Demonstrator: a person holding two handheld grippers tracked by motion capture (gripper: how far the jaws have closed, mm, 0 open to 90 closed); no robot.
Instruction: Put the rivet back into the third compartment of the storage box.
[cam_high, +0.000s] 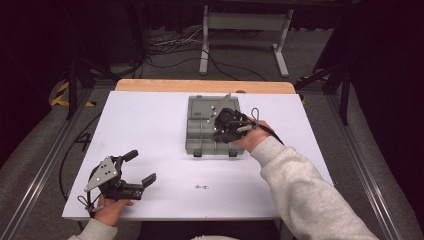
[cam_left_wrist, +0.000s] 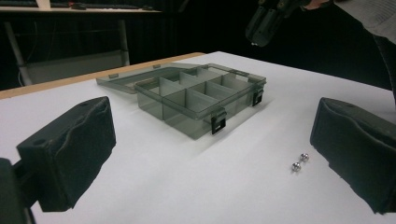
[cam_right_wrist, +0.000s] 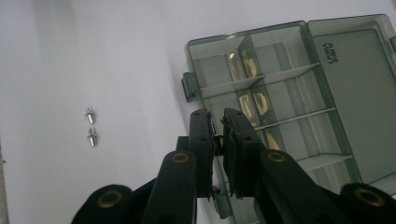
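Resting near the table's front edge, the left gripper (cam_high: 142, 167) has its jaws spread wide and empty. Just beyond lie two small metal studs (cam_high: 202, 187), which could roll if nudged. Farther off, the right gripper (cam_right_wrist: 217, 135) pinches something small and metallic over the open, smoky-clear compartment box (cam_high: 200, 134); a loosened grip might drop it outside a cell.
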